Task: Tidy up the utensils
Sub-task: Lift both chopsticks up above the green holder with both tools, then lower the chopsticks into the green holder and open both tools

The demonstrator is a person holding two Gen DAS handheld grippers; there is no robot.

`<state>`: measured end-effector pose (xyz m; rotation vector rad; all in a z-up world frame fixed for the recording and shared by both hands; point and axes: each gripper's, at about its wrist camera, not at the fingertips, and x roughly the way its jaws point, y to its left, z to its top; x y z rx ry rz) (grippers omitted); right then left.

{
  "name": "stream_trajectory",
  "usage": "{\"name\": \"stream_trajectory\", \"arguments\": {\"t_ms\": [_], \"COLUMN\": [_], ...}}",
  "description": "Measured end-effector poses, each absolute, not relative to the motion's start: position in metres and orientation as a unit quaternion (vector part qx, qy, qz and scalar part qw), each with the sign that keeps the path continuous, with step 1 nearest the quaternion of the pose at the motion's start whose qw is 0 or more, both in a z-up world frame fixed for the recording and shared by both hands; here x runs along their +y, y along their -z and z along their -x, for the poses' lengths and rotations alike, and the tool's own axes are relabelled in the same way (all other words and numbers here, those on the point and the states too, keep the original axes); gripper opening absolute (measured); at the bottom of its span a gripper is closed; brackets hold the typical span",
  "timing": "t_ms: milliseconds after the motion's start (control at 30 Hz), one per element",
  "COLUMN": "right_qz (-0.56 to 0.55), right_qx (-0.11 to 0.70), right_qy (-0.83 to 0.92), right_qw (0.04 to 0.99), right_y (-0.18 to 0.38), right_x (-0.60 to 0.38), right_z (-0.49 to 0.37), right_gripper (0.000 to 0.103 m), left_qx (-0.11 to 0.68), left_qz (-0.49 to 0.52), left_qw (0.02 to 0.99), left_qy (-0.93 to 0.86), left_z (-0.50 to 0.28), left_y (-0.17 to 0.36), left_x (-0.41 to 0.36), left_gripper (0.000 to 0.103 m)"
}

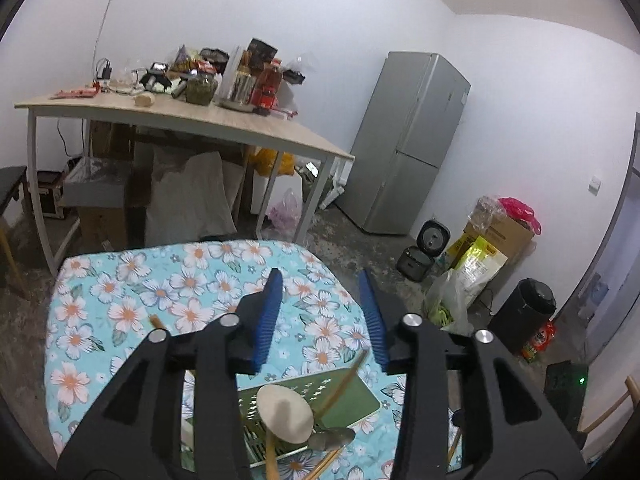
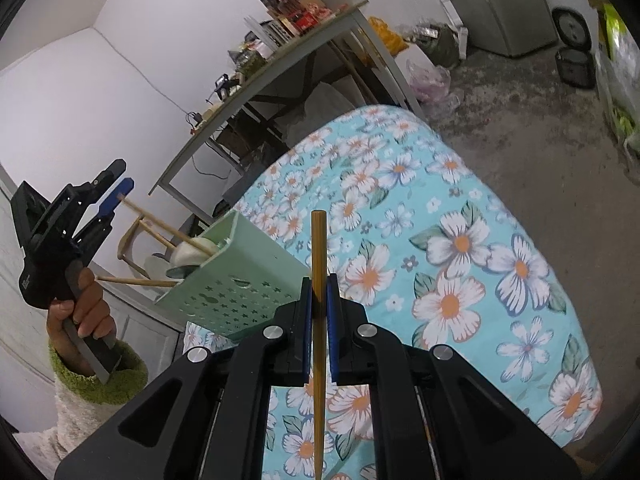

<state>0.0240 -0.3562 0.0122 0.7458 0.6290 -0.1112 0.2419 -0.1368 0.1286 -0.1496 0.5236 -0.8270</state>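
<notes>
A green perforated utensil holder (image 2: pixel 236 280) stands on the floral cloth; it also shows low in the left wrist view (image 1: pixel 344 396). It holds a white ladle (image 1: pixel 284 412), a metal spoon (image 1: pixel 332 438) and wooden chopsticks (image 1: pixel 344 384). My right gripper (image 2: pixel 319 284) is shut on a single wooden chopstick (image 2: pixel 319 320), held upright just right of the holder. My left gripper (image 1: pixel 320 280) is open and empty above the holder; in the right wrist view it (image 2: pixel 116 184) is raised at the left. Another chopstick (image 1: pixel 156 322) lies on the cloth, partly hidden.
The floral cloth (image 2: pixel 460 240) covers the work surface. A wooden table (image 1: pixel 200 120) with clutter stands behind, a grey fridge (image 1: pixel 412 140) at the right. Bags, boxes and cookers (image 1: pixel 424 256) sit on the floor.
</notes>
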Motion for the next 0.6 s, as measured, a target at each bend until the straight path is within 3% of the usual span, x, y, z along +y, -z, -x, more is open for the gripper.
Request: {"name": "stream_trajectory", "arguments": {"t_ms": [367,600], "right_qz": [-0.255,-0.17], "right_qx": [0.206,0.112], "right_qy": [0.034,0.028], "right_qw": [0.944,0.979], "right_y": [-0.119,-0.204], "right_x": [-0.343,-0.329], "right_z": [-0.035,-0.047], "right_gripper": [0.007,0.007], "left_qx": [0.215,0.232], "left_qz": [0.084,0.073], "left_qw": [0.89,0.898], "left_qy": [0.393,0.367], "left_z": [-0.202,-0.178], "left_y": [-0.14,-0.112], "left_x": [-0.085,-0.037], "left_gripper": [0.059,0.061]}}
